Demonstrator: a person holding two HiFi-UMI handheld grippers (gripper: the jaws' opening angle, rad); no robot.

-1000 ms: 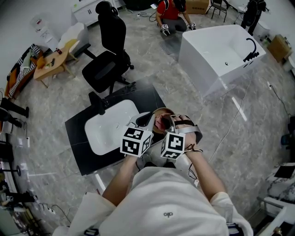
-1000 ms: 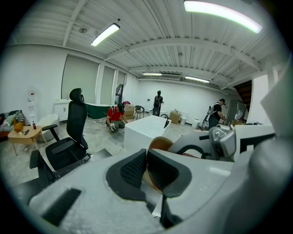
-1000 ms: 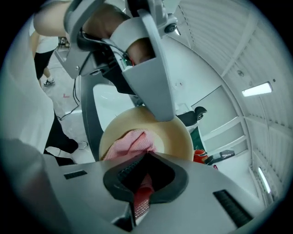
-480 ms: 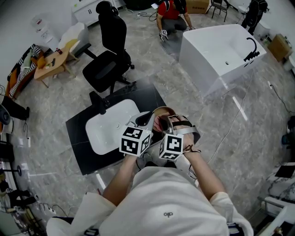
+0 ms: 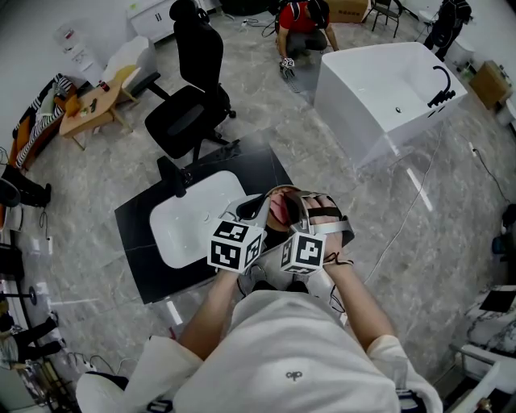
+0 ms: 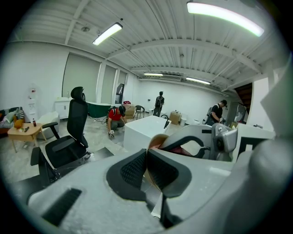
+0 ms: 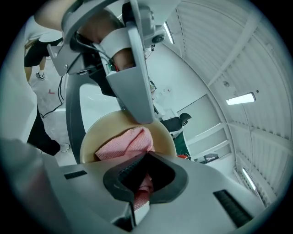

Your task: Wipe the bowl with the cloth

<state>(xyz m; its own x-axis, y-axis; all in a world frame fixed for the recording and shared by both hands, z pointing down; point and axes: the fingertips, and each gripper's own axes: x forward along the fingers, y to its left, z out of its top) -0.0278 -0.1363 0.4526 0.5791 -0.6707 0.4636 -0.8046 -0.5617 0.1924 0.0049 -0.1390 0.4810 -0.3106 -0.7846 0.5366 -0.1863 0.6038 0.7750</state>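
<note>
Bowl (image 7: 91,137): 1, round, tan, smooth inside. Held up in air in front of person, over black counter (image 5: 137,234) w/ white sink (image 5: 185,226). Cloth (image 7: 126,141): 1, pink, bumpy, bunched up inside bowl. Tongs: 2. L gripper (image 6: 146,157) pinched tight on bowl rim. R gripper (image 7: 143,162) clamped on cloth, cloth end hangs out under jaws.

Sink stand on a grey marble floor (image 5: 451,218)
White sink (image 5: 189,222) in a black counter (image 5: 133,238); beyond it a black chair (image 5: 189,105), a white tub (image 5: 379,89), a low table (image 5: 93,111), and a person in red (image 5: 300,18) crouching.
</note>
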